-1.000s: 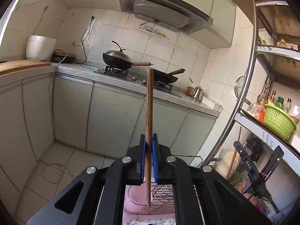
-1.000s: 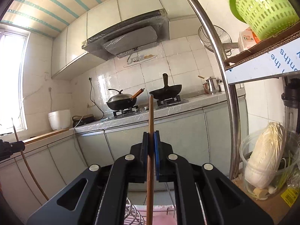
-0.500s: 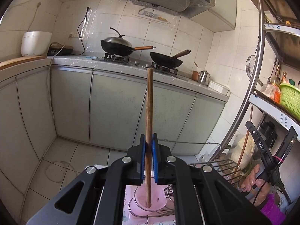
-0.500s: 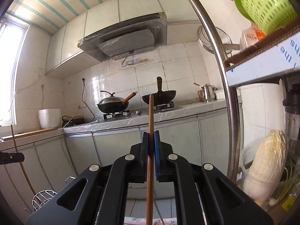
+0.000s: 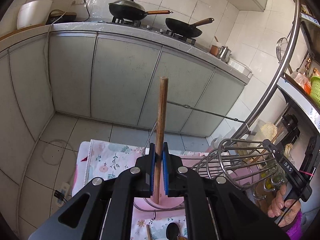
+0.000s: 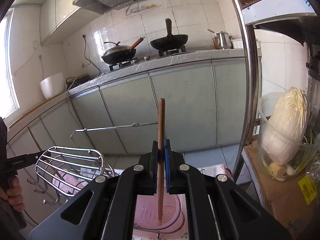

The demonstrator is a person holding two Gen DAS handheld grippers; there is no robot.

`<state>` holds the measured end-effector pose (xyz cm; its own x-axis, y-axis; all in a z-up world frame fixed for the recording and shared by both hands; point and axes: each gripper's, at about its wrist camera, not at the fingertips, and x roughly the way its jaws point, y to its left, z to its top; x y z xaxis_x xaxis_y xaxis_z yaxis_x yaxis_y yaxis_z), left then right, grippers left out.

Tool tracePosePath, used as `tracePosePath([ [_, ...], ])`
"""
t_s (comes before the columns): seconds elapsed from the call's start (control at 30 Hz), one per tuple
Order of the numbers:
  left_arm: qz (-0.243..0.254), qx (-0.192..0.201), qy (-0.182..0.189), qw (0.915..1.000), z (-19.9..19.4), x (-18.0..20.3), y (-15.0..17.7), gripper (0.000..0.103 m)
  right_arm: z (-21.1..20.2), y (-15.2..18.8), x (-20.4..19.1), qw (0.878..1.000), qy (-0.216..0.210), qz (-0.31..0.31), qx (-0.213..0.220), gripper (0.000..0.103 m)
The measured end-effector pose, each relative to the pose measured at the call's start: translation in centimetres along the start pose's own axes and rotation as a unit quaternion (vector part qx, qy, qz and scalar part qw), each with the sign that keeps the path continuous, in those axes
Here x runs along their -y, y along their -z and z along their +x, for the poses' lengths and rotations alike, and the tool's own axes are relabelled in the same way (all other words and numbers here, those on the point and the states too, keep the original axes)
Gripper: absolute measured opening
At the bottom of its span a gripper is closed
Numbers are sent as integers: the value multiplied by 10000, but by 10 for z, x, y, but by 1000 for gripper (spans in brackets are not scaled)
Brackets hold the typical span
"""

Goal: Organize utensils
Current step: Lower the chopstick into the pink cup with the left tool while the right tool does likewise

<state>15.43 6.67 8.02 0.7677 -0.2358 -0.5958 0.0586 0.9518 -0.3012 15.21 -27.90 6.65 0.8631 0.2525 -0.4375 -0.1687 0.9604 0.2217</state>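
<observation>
The left tool (image 5: 158,170) has its blue pads closed tight on a wooden chopstick (image 5: 161,120), which stands upright with its lower end down over the pink tray (image 5: 172,202) of the wire utensil rack (image 5: 240,160). The right tool (image 6: 161,168) is likewise clamped on a second wooden chopstick (image 6: 161,140), upright, its lower tip at the pink tray (image 6: 148,210) below; whether either tip touches the tray cannot be told. The rack sits on a surface covered by a pink and white floral cloth (image 5: 108,160), and its curved wire basket (image 6: 70,160) tilts up to one side of the tray, with hooks hanging beneath. A dark spoon (image 5: 173,230) lies on the cloth just in front of the rack. Beyond the rack the room is a kitchen: grey-green cabinet doors (image 5: 124,76) under a speckled counter (image 5: 140,32), a lidded wok (image 5: 126,10) and an open wok (image 5: 184,28) on the burners, a white rice cooker (image 5: 34,12) at the counter's far end, white tiled walls and a tiled floor (image 5: 50,140). To the other side of the rack stands a metal shelf unit (image 6: 246,80) holding a napa cabbage (image 6: 286,124) in a clear container
</observation>
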Motion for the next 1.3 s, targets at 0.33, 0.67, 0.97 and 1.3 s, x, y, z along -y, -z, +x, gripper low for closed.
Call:
tracePosePath([
  [0.33,-111,-254,90,9996,6,-4,0,7,-3,-15,6,9992,-89,88,-368,6],
  [0.67,-96,-668,29,9977,12,-4,-7,7,20,-25,-2,9922,-201,12,-1234,6],
  [0.97,-504,-816,46,9954,22,-17,5,23,22,-15,7,9908,-162,179,-1329,9],
  [1.3,-611,-774,37,9951,9,-24,9,25,10,-7,17,9901,-175,281,-1361,31],
])
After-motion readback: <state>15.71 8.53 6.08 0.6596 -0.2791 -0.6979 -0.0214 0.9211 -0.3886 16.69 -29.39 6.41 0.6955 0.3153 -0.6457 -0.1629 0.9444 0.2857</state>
